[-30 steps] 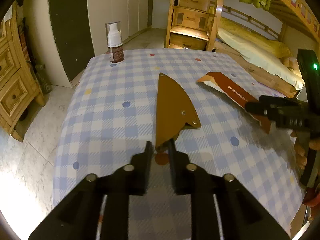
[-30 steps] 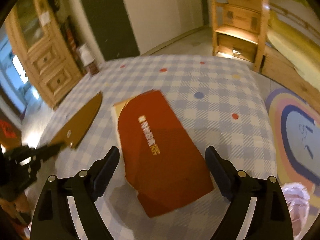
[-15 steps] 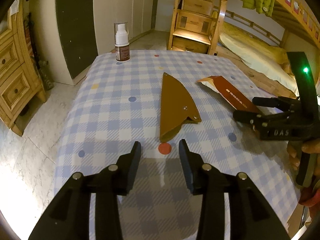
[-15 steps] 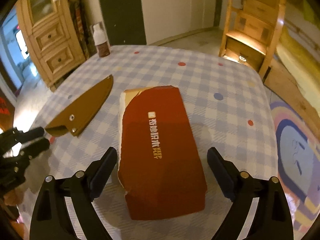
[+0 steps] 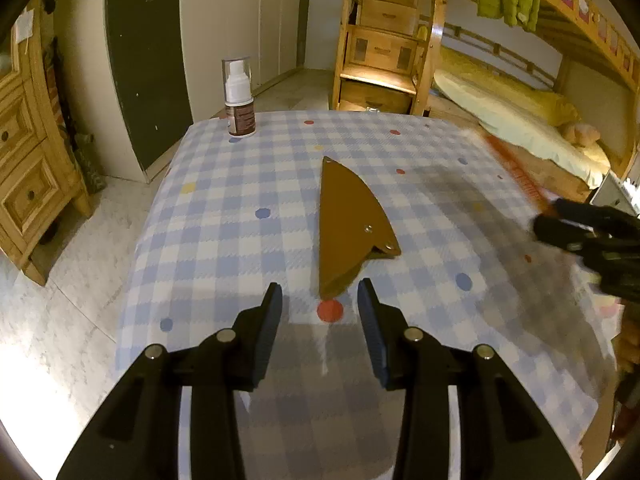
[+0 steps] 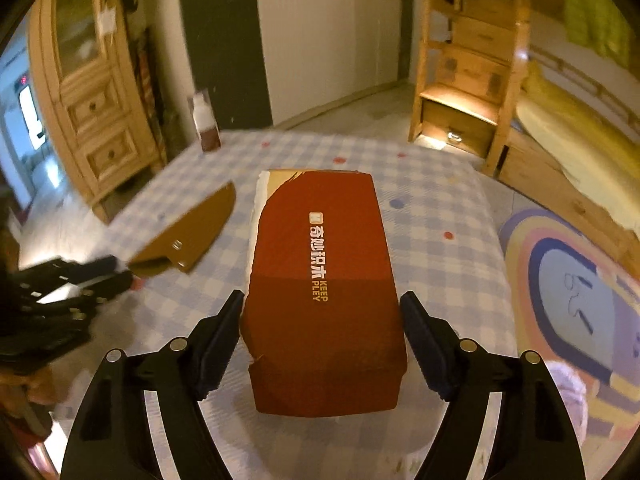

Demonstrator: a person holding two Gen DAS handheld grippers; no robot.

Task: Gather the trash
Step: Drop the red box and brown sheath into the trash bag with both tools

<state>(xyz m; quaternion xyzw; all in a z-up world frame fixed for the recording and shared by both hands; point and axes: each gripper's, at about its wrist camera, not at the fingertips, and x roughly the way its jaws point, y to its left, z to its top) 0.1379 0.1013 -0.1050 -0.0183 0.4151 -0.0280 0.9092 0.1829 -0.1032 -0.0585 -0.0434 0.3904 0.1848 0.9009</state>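
A brown fin-shaped sheath (image 5: 348, 220) lies on the blue checked tablecloth (image 5: 240, 200), just beyond my open, empty left gripper (image 5: 319, 300). It also shows in the right wrist view (image 6: 192, 236). A flat red cardboard piece (image 6: 324, 280) with white lettering lies between the open jaws of my right gripper (image 6: 322, 312), whose pads stand at its two long edges. I cannot tell whether they touch it. In the left wrist view the red piece is a blurred streak (image 5: 516, 172) and the right gripper (image 5: 588, 236) is at the right edge.
A pump bottle (image 5: 239, 100) stands at the table's far left corner. A wooden dresser (image 5: 24, 160) is at the left, a bunk bed and stairs (image 5: 384, 60) behind, a round rug (image 6: 572, 292) on the floor at the right.
My left gripper opened and drew back from the brown sheath. My right gripper moved in over the red cardboard, whose near part now lies between its jaws.
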